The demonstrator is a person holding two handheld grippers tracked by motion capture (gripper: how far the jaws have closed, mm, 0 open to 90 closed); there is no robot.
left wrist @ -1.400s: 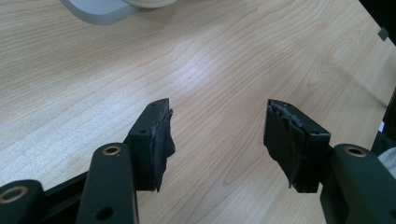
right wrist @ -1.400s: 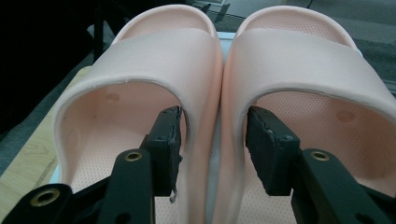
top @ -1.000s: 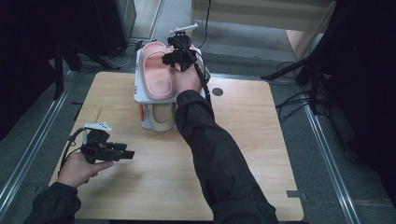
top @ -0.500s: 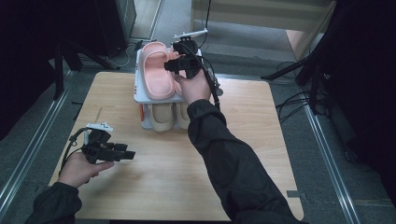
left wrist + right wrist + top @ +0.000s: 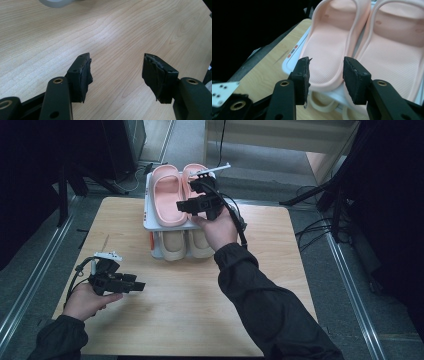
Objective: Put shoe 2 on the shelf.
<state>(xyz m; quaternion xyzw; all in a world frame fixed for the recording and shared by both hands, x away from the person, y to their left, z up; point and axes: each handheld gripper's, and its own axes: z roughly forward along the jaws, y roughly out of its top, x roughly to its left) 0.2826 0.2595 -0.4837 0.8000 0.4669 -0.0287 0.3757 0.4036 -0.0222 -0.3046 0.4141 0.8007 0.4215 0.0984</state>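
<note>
Right tongs (image 5: 325, 68) gape open just above the pink slippers (image 5: 167, 200) on the white rack (image 5: 148, 220); left tongs (image 5: 116, 67) open over the bench (image 5: 175, 320). No legible writing.

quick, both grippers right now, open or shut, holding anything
Left gripper: open, holding nothing, over the table.
Right gripper: open, holding nothing, at the heel of a pink slipper.
</note>
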